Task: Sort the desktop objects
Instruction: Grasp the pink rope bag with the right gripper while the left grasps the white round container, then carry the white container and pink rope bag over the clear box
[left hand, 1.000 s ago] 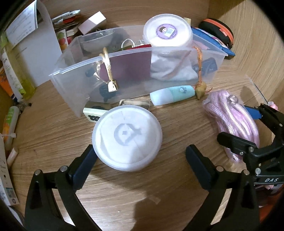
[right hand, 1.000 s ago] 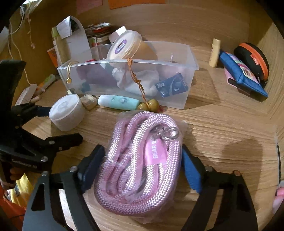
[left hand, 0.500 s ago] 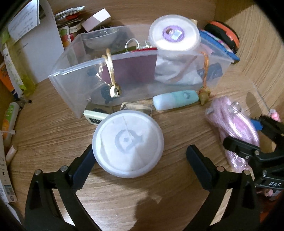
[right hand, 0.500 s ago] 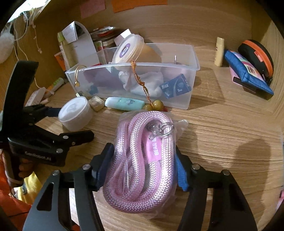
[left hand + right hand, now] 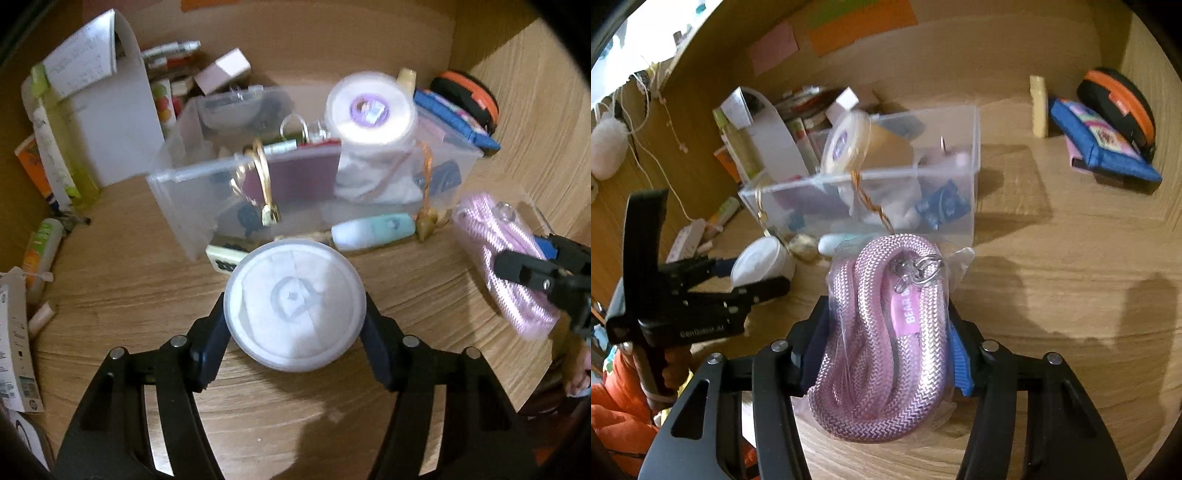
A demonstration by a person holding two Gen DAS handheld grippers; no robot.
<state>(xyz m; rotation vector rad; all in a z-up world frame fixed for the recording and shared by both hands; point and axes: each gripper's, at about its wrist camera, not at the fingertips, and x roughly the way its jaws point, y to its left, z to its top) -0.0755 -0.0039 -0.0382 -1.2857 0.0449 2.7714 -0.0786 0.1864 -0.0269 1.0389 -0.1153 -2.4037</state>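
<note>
My left gripper [image 5: 294,341] is shut on a round white lidded container [image 5: 294,304], held just above the wooden desk in front of a clear plastic bin [image 5: 295,184]. My right gripper [image 5: 886,354] is shut on a bagged coil of pink rope [image 5: 886,332] and holds it off the desk. The rope also shows at the right of the left wrist view [image 5: 506,254]. The container [image 5: 761,260] and the left gripper [image 5: 750,275] show at the left of the right wrist view. The bin [image 5: 886,192] holds a second round tub [image 5: 371,109] and several small items.
A mint tube [image 5: 373,230] and small items lie against the bin's front. A blue pouch [image 5: 1104,147] and a black-orange case [image 5: 1119,103] sit at the back right. Papers, boxes and bottles [image 5: 85,122] crowd the back left. Wooden walls enclose the desk.
My left gripper has closed on the white container. My right gripper has closed on the pink rope and lifted it. Both views have pulled up and back from the bin.
</note>
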